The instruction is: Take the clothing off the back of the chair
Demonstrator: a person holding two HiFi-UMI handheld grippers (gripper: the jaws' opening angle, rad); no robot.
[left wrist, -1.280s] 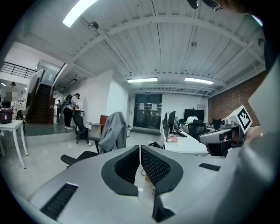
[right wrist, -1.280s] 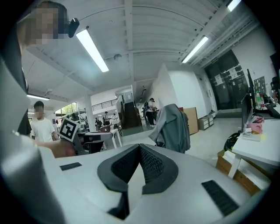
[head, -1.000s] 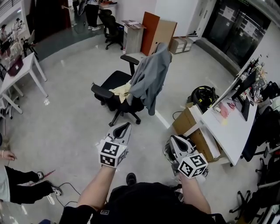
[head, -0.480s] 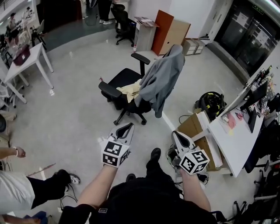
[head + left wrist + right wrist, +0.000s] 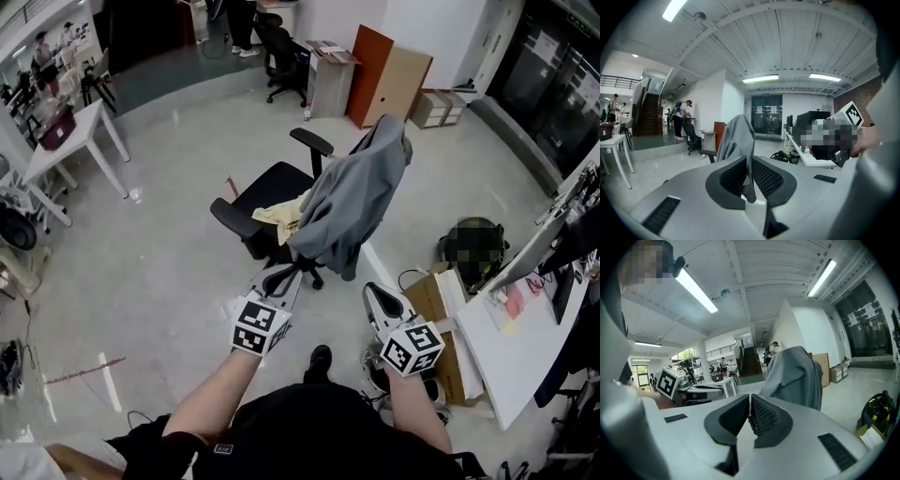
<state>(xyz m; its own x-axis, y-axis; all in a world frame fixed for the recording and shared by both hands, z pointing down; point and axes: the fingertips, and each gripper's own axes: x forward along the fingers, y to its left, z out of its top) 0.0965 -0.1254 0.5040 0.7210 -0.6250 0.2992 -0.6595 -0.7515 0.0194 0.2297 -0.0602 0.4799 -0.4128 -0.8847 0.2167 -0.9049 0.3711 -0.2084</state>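
A grey jacket hangs over the back of a black office chair in the middle of the floor. It also shows in the left gripper view as the grey jacket and in the right gripper view as the grey jacket. A pale yellow cloth lies on the seat. My left gripper is shut and empty, just short of the chair's base. My right gripper is shut and empty too, a little below the jacket's hem. Neither touches the clothing.
Cardboard boxes and a white desk stand at the right. A white table is at the far left, a brown cabinet and a second chair behind. A person's shoe is on the floor below.
Both grippers and the view have moved forward toward the chair, which now sits larger and nearer. The person at the lower left has slipped out of view.
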